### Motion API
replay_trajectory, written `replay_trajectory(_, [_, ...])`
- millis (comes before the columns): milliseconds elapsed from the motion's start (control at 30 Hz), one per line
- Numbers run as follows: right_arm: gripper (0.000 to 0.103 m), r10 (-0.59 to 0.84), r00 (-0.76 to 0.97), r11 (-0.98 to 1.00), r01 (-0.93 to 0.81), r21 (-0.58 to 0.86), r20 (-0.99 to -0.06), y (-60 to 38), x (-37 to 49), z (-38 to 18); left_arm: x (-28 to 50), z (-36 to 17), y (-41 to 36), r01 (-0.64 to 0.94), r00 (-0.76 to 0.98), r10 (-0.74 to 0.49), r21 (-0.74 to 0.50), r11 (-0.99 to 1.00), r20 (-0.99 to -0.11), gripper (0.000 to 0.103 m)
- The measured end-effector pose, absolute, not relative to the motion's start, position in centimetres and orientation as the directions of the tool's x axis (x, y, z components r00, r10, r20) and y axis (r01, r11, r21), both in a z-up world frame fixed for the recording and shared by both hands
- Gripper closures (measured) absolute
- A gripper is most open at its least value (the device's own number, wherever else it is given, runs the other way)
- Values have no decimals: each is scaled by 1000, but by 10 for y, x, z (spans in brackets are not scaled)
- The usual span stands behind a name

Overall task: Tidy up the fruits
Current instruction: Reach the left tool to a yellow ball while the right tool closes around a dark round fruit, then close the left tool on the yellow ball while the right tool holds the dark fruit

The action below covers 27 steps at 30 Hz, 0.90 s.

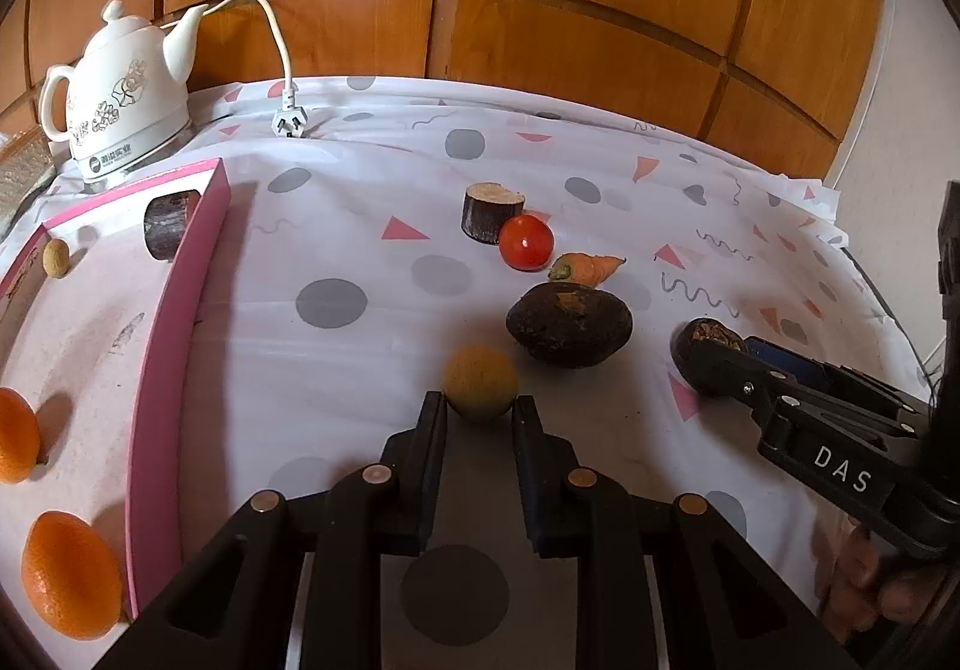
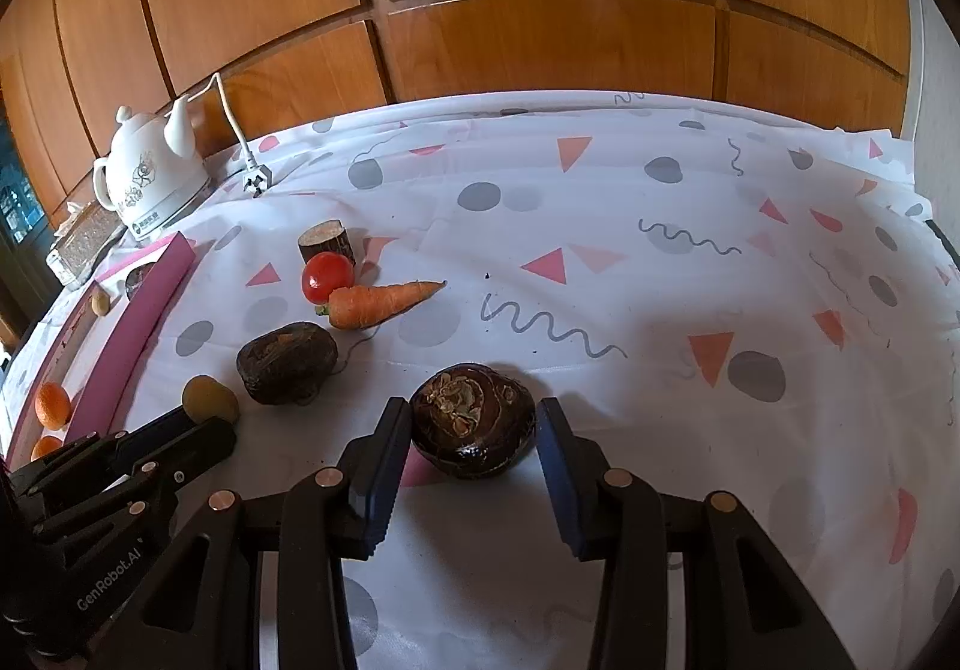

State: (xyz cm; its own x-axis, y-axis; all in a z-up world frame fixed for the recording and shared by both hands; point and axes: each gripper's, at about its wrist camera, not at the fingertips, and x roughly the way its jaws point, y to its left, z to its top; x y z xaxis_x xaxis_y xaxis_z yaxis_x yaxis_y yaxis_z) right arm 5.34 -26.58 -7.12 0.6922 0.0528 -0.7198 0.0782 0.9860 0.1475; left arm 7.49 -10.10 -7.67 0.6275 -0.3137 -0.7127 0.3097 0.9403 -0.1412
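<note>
My left gripper [image 1: 480,409] is shut on a small tan round fruit [image 1: 480,382], held between its fingertips just over the cloth; it also shows in the right wrist view [image 2: 210,398]. My right gripper [image 2: 474,421] is open, its jaws on either side of a dark brown round fruit [image 2: 474,418] on the table, not clearly touching it. A second dark brown fruit [image 1: 569,326], a carrot [image 1: 588,268], a red tomato [image 1: 526,242] and a dark cut stump piece [image 1: 492,211] lie mid-table. A pink tray [image 1: 180,310] at left holds two oranges [image 1: 69,574], a small tan fruit [image 1: 56,257] and a dark piece [image 1: 168,226].
A white teapot kettle [image 1: 120,99] with cord and plug [image 1: 291,120] stands at the back left. A patterned white cloth [image 1: 360,250] covers the table. Wooden panels [image 1: 540,9] rise behind it. The right gripper's body [image 1: 840,430] sits at the right in the left wrist view.
</note>
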Motion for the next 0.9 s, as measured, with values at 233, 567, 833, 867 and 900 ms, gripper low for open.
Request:
replay_trajectory(233, [60,63,697,984,78,162,-714,-268,53,-73,72,-77,-103,312,638,-297,-113,943,-711,81])
replay_trajectory(567, [60,42,695,988,76,131,-718,-263,54,-72,72,-76,-106,317,638,-289,-99,943,-713,81])
replay_trajectory(833, [60,33,695,991,72,115,-718,-262,54,-72,60,-55,-106,345,625,-336,-136,929,-705,95])
replay_trajectory(867, [60,30,695,991,72,111,-719,-262,54,-72,58,-51,-105,348,627,-342,-141,927,-700,96])
replay_trajectory(900, [60,27,695,992,72,107,-719,-261,54,-72,56,-45,-103,345,633,-343,-145,928,-694,96])
